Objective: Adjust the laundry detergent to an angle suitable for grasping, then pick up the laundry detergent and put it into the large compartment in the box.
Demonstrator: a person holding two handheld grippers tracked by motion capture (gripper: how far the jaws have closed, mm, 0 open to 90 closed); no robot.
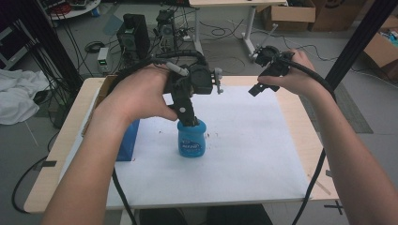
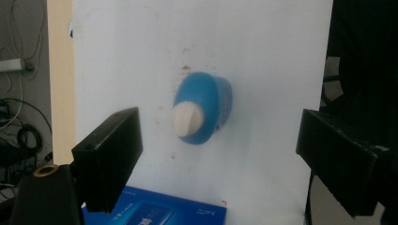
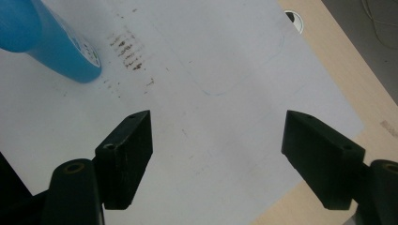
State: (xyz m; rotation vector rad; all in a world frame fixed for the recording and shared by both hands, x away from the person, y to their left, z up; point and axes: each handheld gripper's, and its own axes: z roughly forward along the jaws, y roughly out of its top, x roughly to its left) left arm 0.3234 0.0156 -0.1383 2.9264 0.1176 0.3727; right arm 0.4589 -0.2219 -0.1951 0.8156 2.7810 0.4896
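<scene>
- My left gripper (image 2: 213, 154) hangs directly above the blue bottle (image 2: 202, 108), its blocky matte-black jaws spread wide apart with nothing between them.
- The bottle is smooth plastic, squat and rounded, topped by a small off-white cap (image 2: 187, 119); it stands upright on the white sheet (image 1: 244, 154).
- A flat blue carton (image 2: 157, 210) with glossy print lies just behind that gripper's jaws.
- My right gripper (image 3: 216, 157) also has its jaws wide apart, above bare sheet; the bottle sits well ahead and to its left.
- The sheet is thin and matte, flecked with brown smudges (image 3: 126, 51) beside the bottle.
- The bench (image 1: 305, 136) under it is pale wood.
</scene>
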